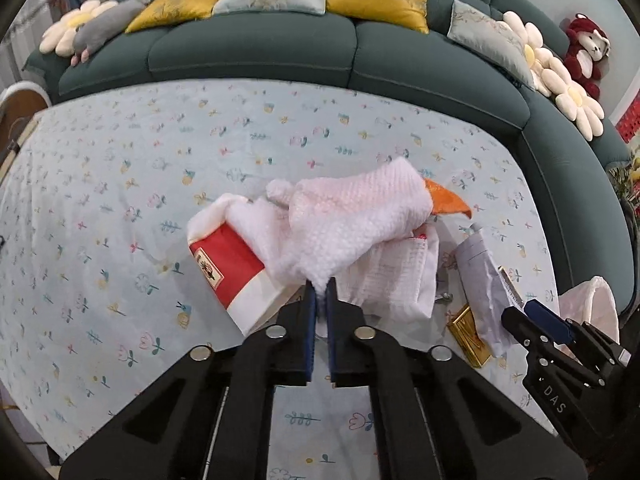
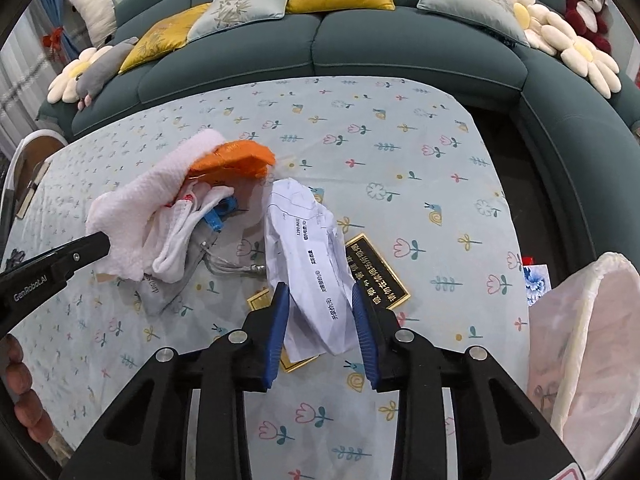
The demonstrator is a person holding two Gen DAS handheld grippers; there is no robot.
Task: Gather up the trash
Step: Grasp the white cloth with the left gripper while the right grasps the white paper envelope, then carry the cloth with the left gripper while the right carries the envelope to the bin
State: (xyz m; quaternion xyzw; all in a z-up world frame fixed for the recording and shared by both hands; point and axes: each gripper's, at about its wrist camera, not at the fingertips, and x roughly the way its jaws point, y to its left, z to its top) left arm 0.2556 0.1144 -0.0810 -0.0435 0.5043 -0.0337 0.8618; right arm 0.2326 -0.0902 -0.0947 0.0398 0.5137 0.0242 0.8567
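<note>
because the trash lay heaped on the table (image 1: 120,184), the left gripper (image 1: 320,286) was clamped shut on a white cloth (image 1: 344,220); the right gripper (image 2: 320,300), half open, was set astride a crumpled paper (image 2: 312,248), near the bag (image 2: 592,340) meant for it.

Bare tablecloth (image 1: 100,220) left of the trash pile (image 1: 340,240), sofa (image 1: 256,52) behind
</note>
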